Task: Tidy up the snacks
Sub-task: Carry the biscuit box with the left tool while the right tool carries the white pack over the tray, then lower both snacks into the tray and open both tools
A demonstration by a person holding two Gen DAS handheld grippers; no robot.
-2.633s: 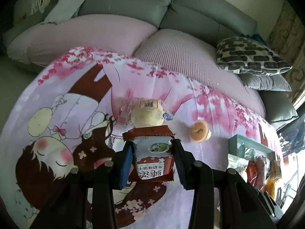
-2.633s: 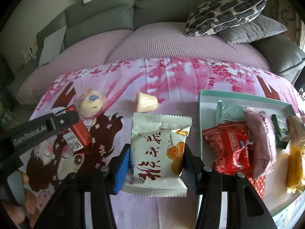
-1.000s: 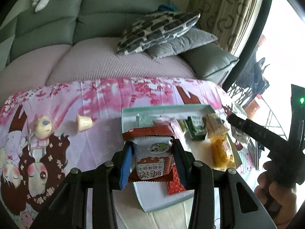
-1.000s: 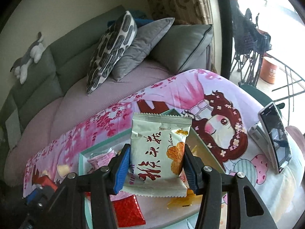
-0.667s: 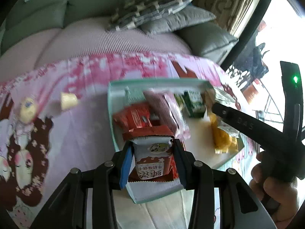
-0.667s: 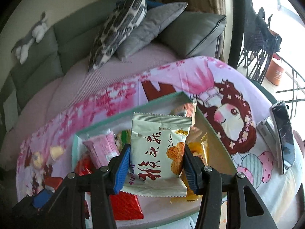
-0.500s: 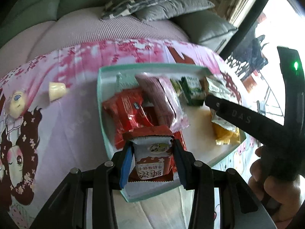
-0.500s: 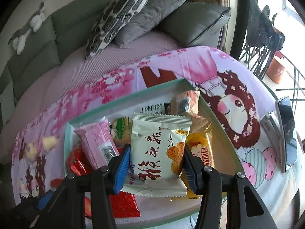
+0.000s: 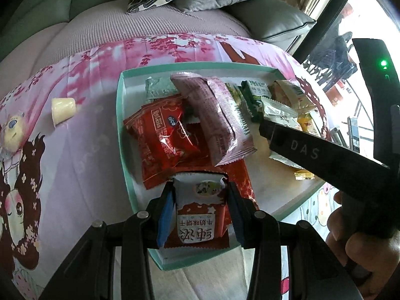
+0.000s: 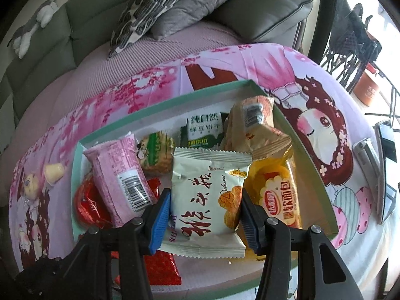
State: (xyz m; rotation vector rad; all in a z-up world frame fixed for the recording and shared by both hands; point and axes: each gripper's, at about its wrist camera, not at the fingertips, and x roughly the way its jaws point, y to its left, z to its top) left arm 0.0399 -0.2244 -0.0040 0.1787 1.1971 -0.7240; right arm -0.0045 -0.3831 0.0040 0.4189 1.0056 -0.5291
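Observation:
My left gripper (image 9: pixel 200 200) is shut on a red and white biscuit packet (image 9: pixel 197 215) and holds it over the near left corner of the teal-rimmed tray (image 9: pixel 120 100). My right gripper (image 10: pixel 205 207) is shut on a cream snack packet (image 10: pixel 207 197) and holds it over the middle of the same tray (image 10: pixel 160 103). The tray holds several snacks: a red packet (image 9: pixel 162 135), a pink bar (image 9: pixel 220 117), a green biscuit pack (image 10: pixel 203 130), an orange bread pack (image 10: pixel 277 197). The right gripper's body (image 9: pixel 325 155) shows in the left wrist view.
A jelly cup (image 9: pixel 62 107) and a round wrapped cake (image 9: pixel 11 135) lie on the pink cartoon tablecloth left of the tray. A phone (image 10: pixel 386 167) lies at the table's right edge. Sofa and cushions (image 10: pixel 160 7) are behind.
Both grippers carried their packets from the left of the table to above the tray and lowered closer to it. Both grips are unchanged.

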